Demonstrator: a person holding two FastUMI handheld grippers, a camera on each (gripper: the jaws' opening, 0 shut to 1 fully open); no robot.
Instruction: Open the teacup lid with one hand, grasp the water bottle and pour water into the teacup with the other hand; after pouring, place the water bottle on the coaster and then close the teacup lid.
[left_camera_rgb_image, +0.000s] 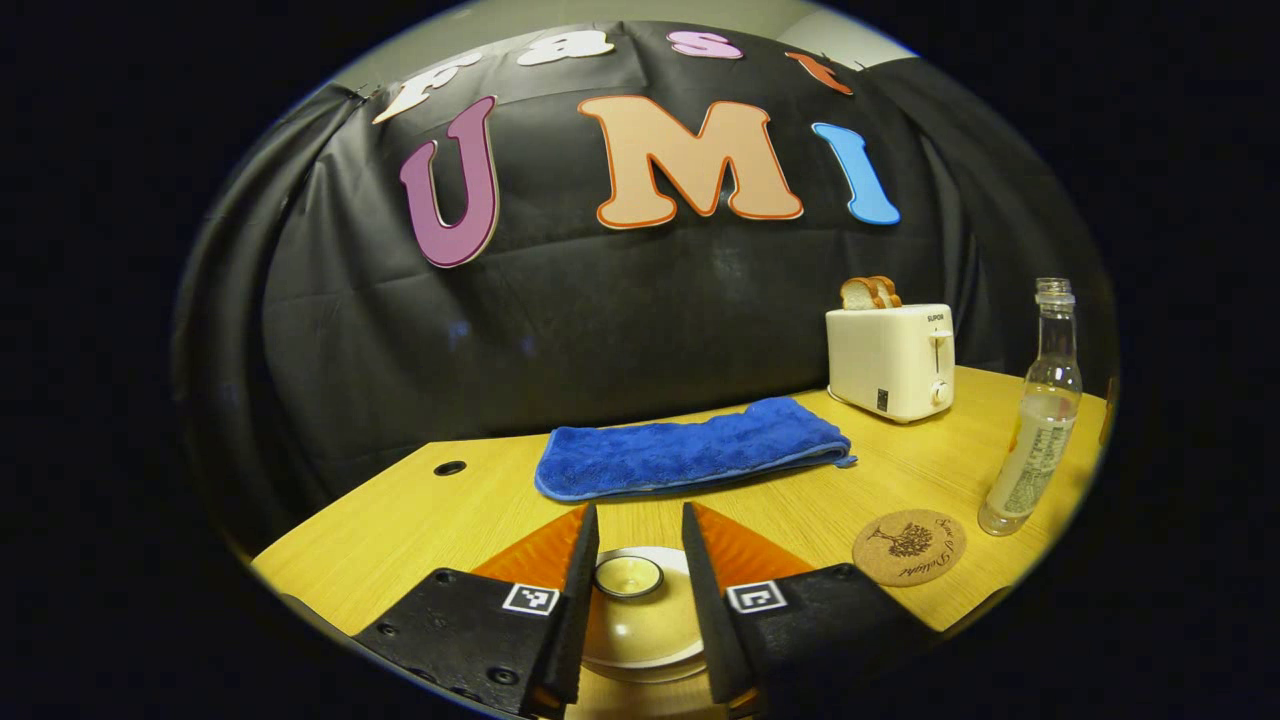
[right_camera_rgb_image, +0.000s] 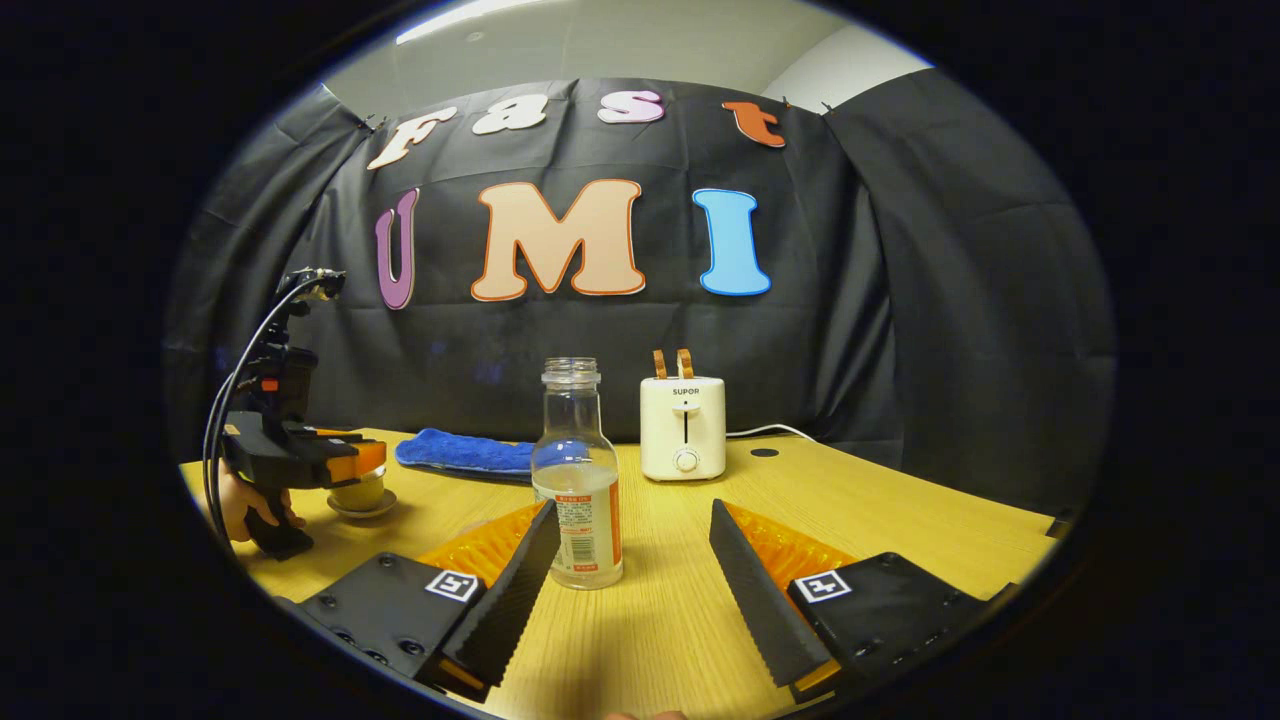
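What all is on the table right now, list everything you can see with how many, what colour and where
teacup: one, pale green, on a saucer at the table's left end
lid: one, cream with a round knob, on the teacup, between the left gripper's fingers
saucer: one, cream, under the teacup
water bottle: one, clear glass, uncapped, partly filled, standing ahead of the right gripper
coaster: one, round cork, on the table beside the bottle
towel: one, blue, folded, toward the back wall
toaster: one, white, at the back, two bread slices in its slots
table: one, light wood
left gripper: open around the lid's knob
right gripper: open, short of the bottle
hand: one, holding the left gripper
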